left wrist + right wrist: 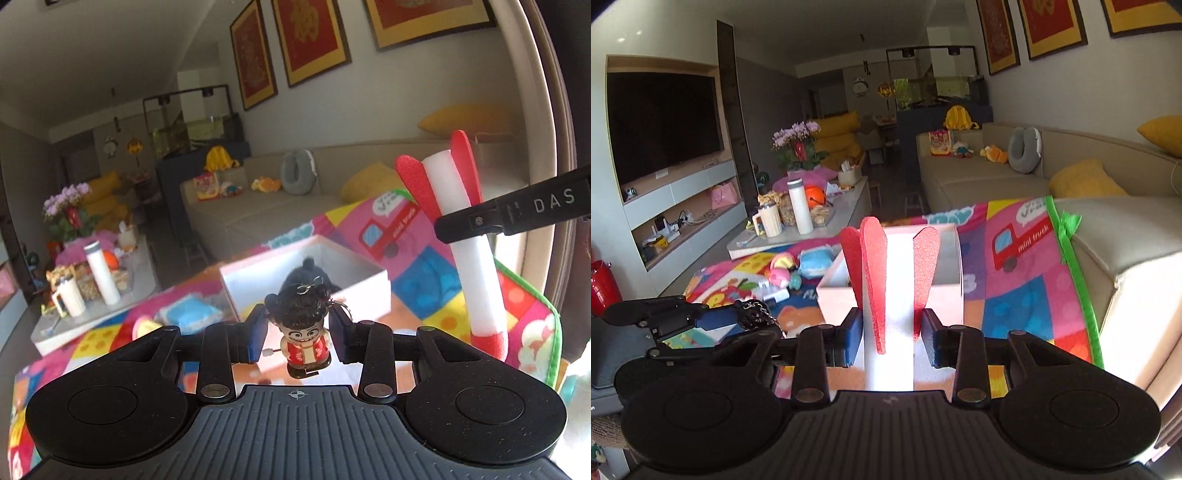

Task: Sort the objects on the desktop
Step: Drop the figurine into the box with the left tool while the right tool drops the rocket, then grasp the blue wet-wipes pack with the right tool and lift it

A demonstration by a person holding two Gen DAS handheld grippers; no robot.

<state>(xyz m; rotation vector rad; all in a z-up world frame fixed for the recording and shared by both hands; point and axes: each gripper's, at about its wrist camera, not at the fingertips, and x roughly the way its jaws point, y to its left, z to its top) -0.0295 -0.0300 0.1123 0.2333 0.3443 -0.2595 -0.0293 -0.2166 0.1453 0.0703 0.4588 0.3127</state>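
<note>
Sunlight fell across a living room where a bright patchwork play mat (1015,295) covered the work surface, with a beige sofa (979,181) behind it and framed red-and-gold prints (310,40) on the wall. At the mat's middle stood an open white box (354,291). The left gripper (299,332) was clenched on a small wind-up figurine (304,338) with black hair and a red costume, held upright in the air in front of the box. The right gripper (888,338) grasped a white foam rocket (892,295) by its body, its red fins (873,284) rising above the blue pads (851,339); seen from the left camera, the rocket stood nearly upright, to the right of the box. Soft toys (798,269) lay on the mat left of the box. A white bottle (799,206) and a mug (768,218) stood on a low table (849,221) beyond.
</note>
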